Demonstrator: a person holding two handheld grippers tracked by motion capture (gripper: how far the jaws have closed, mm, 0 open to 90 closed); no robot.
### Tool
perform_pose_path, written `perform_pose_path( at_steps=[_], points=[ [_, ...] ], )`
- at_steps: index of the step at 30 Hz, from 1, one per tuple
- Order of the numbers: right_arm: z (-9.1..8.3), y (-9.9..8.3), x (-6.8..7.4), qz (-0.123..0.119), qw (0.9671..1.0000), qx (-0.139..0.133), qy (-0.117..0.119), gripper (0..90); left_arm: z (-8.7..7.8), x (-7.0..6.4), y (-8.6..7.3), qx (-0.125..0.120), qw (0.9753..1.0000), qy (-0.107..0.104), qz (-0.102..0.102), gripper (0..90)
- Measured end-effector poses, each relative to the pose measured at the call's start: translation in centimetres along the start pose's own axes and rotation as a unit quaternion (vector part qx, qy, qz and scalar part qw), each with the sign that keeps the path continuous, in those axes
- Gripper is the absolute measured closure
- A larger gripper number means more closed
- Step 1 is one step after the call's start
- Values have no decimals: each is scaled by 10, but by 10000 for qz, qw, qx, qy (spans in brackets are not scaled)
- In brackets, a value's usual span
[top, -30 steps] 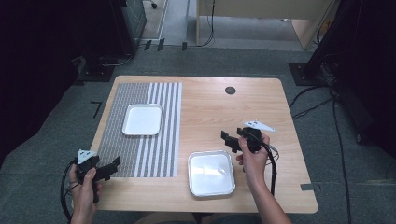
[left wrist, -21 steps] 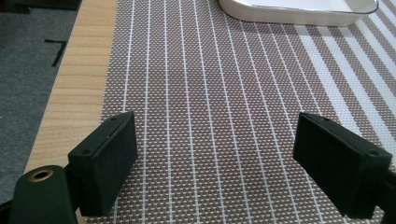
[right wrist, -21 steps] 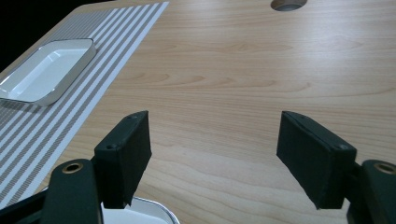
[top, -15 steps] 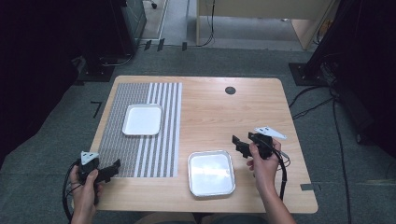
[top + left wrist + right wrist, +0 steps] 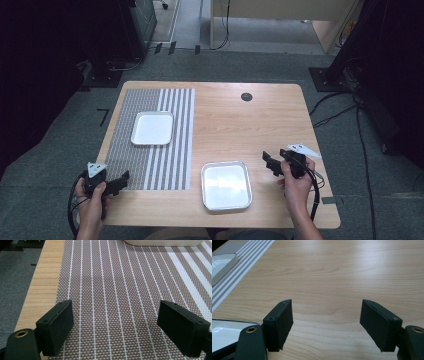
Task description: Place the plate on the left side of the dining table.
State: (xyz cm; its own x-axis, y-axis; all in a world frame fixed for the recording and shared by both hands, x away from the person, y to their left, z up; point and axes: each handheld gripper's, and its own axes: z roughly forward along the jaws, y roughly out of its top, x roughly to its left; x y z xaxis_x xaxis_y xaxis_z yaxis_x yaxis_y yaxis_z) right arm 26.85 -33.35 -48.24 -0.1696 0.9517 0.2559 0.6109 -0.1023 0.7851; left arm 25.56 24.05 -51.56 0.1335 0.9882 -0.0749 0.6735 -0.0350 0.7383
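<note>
An empty white tray [image 5: 152,128] lies on the striped woven mat [image 5: 150,135] at the table's left. A second, shinier tray [image 5: 226,185] rests on bare wood near the front edge. My left gripper [image 5: 120,181] hovers at the mat's front left corner, jaws open with nothing between them; in the left gripper view [image 5: 115,332] mat weave lies under them and the white tray's edge [image 5: 162,242] is at the top. My right gripper [image 5: 269,164] is open and empty, just right of the shiny tray [image 5: 222,335], over bare wood [image 5: 327,325].
The wooden table [image 5: 240,125] has a round cable hole [image 5: 246,96] near its far edge. Cables [image 5: 330,110] trail on the grey carpet to the right. Dark equipment stands around the table's left and right sides.
My right gripper has drawn back toward the front right, away from the table's middle. The left gripper has stayed nearly still.
</note>
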Motion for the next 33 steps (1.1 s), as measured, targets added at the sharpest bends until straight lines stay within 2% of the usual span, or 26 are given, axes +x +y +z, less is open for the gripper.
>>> perform_pose_path(
  at_steps=[15, 25, 33],
  points=[
    [-20, -17, -36, 167, 9991, -43, -383, 268, 0, 0, 0, -9, 10000, -8, -10, 134],
    [-39, -29, -63, 314, 9973, -7, -668, 268, 0, 0, 0, 2, 10000, 4, 20, 134],
    [-50, -38, -78, 290, 9963, 0, -804, 266, 0, 0, 0, -9, 10000, -4, 8, 133]
  ],
)
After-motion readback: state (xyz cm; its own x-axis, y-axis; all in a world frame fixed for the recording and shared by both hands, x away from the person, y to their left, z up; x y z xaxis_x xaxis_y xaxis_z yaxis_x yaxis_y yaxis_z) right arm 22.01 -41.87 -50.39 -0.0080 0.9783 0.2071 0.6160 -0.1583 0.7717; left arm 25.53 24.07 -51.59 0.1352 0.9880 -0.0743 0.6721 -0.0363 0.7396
